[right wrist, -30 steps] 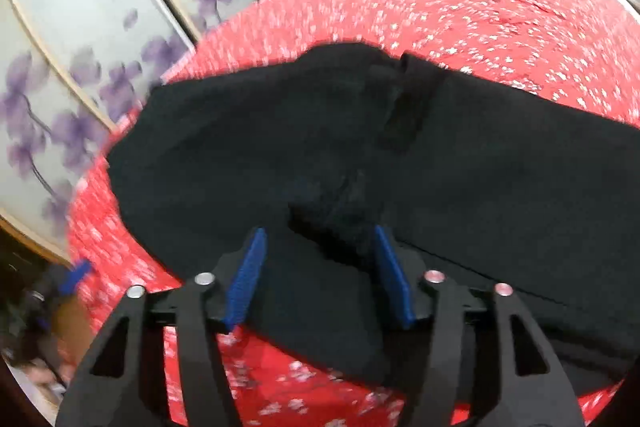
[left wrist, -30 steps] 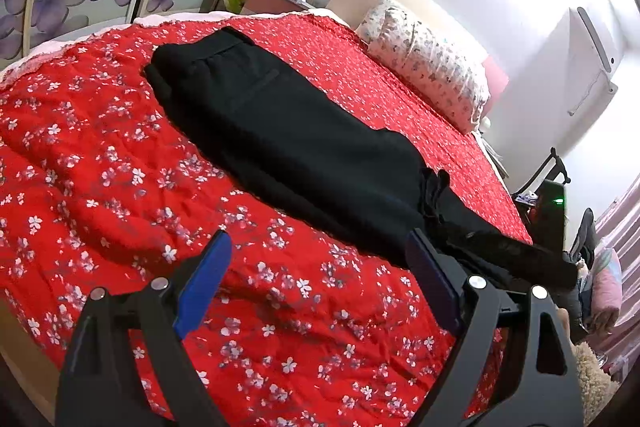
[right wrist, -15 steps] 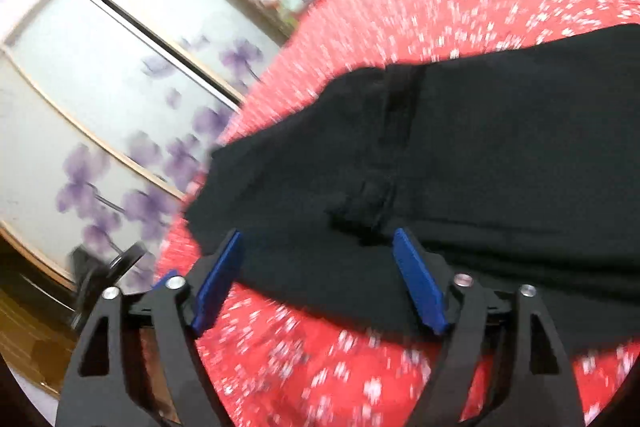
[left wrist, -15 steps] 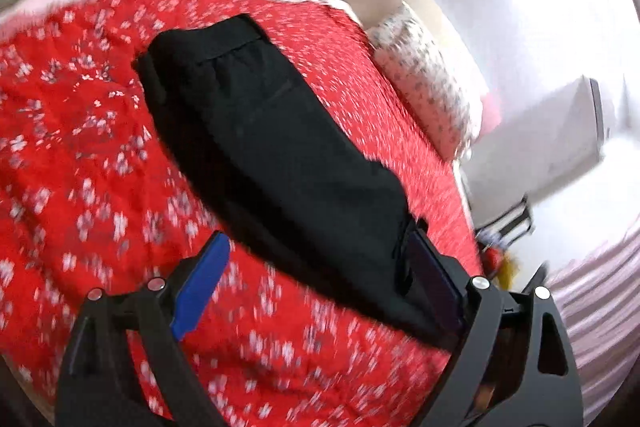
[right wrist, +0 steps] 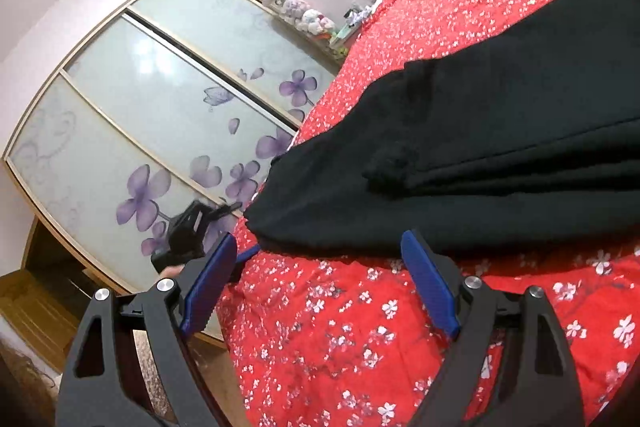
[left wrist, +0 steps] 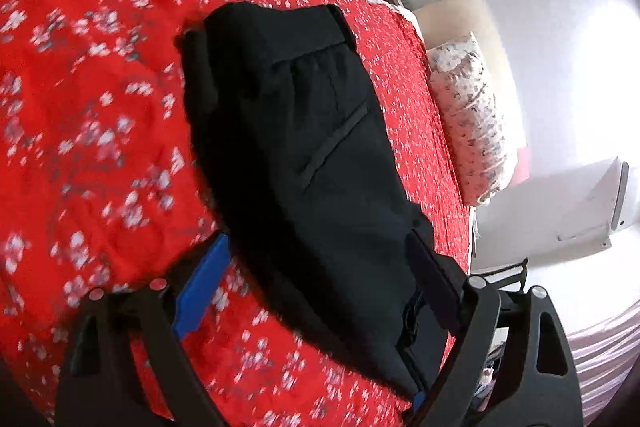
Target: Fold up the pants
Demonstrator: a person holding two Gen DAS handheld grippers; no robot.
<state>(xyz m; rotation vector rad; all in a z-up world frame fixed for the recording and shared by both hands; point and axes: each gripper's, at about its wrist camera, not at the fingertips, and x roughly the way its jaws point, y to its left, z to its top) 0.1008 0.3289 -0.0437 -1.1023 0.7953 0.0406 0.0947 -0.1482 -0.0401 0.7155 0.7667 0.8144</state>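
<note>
Black pants [left wrist: 312, 131] lie lengthwise on a red floral quilt [left wrist: 100, 147], folded leg over leg, with the waistband [left wrist: 304, 27] at the far end. My left gripper [left wrist: 316, 237] hovers over the lower part of the pants. Its jaws are wide and closing slightly; the cloth lies under the gap, and the pads do not press on it. In the right wrist view the pants [right wrist: 500, 131] show stacked layers. My right gripper [right wrist: 320, 237] hangs over the quilt [right wrist: 360, 327] just short of the pants' near edge, its jaws opening, with nothing between them.
A floral pillow [left wrist: 468, 123] lies at the head of the bed against a white wall. Sliding wardrobe doors [right wrist: 160, 131] with purple flowers stand past the bed's edge, with a wooden floor [right wrist: 32, 307] below. A hand holds a black gripper frame [right wrist: 188, 227] beside the bed's edge.
My right gripper let go of a bunch of black cloth, opened wide and drew back onto the quilt. My left gripper rolled and moved across until the pants lay under its fingers.
</note>
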